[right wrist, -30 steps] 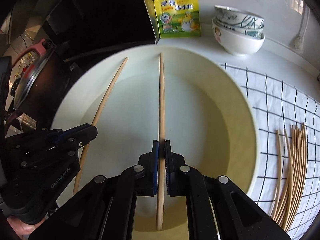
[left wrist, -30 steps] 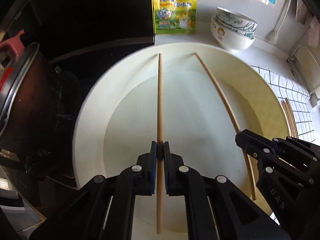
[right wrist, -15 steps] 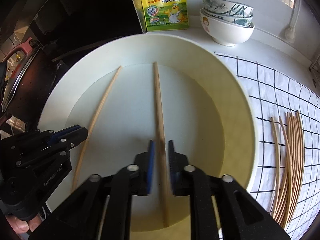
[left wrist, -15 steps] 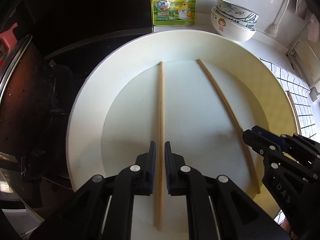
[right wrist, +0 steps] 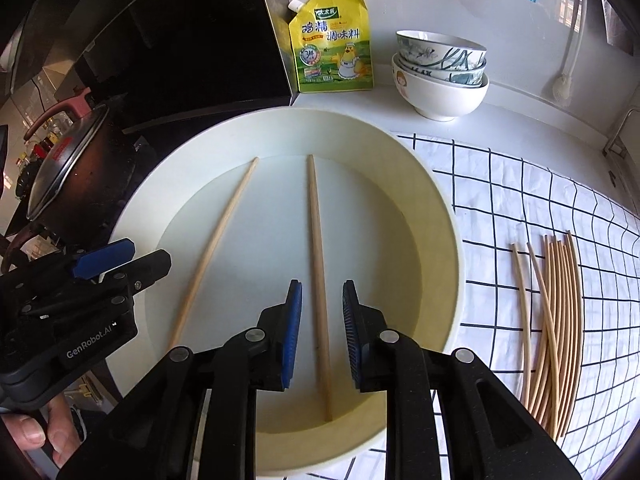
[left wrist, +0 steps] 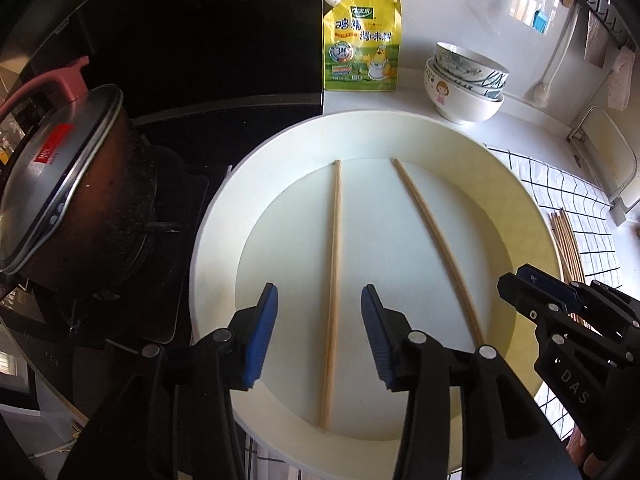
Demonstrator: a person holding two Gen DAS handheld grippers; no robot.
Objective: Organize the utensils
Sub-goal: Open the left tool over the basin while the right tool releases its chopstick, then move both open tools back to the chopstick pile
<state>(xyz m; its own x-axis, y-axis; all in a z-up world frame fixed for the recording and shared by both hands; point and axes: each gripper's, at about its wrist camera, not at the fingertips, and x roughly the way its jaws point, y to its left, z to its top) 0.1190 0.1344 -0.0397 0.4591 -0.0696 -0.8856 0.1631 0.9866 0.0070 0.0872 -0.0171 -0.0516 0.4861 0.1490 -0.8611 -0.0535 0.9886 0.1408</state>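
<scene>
Two wooden chopsticks lie flat in a large cream basin (left wrist: 520, 208). The left chopstick (left wrist: 333, 280) lies under my open left gripper (left wrist: 319, 300), free between its spread blue pads. The right chopstick (right wrist: 319, 272) lies under my open right gripper (right wrist: 322, 298), free of its pads. Each gripper hovers a little above the basin floor. The left chopstick shows in the right wrist view (right wrist: 216, 248), and the right chopstick in the left wrist view (left wrist: 436, 240). The basin also shows in the right wrist view (right wrist: 448, 216).
Several more chopsticks (right wrist: 552, 320) lie on a white checked cloth (right wrist: 520, 184) right of the basin. Stacked bowls (right wrist: 440, 72) and a yellow seasoning pouch (right wrist: 334, 58) stand behind. A lidded dark pot (left wrist: 68, 184) sits on the stove at left.
Both grippers lowered their chopsticks into the basin, opened and let them go. Both have since lifted and drawn back a little, jaws wider.
</scene>
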